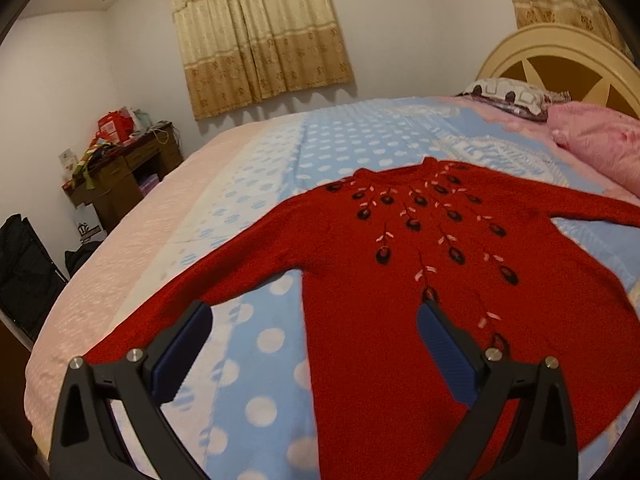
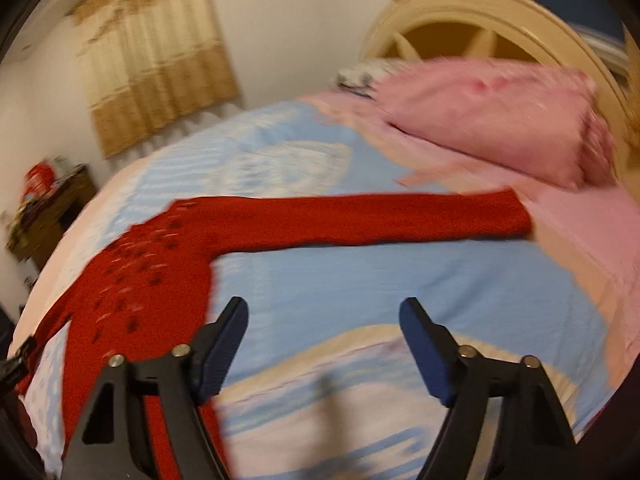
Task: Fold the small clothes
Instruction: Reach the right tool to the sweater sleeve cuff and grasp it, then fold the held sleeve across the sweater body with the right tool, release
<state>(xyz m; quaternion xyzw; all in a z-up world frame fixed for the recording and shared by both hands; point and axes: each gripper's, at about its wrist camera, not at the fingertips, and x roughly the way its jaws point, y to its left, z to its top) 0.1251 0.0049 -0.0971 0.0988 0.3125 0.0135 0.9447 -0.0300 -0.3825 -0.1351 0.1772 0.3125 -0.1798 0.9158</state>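
A red knit sweater (image 1: 420, 280) with dark flower embroidery lies flat, front up, on the bed, both sleeves spread out. My left gripper (image 1: 314, 312) is open and empty, hovering above the sweater's left side near the armpit and left sleeve. In the right wrist view the sweater (image 2: 152, 264) lies at the left, its right sleeve (image 2: 380, 216) stretched toward the pink pillow. My right gripper (image 2: 322, 312) is open and empty, above bare blue bedding below that sleeve. The right view is blurred.
The bed has a blue dotted cover (image 1: 340, 136) with pink edging. A pink pillow (image 2: 492, 116) and a cream headboard (image 2: 480, 20) lie at the right. A cluttered wooden desk (image 1: 120, 168) stands beyond the bed's left edge, curtains (image 1: 256, 32) behind.
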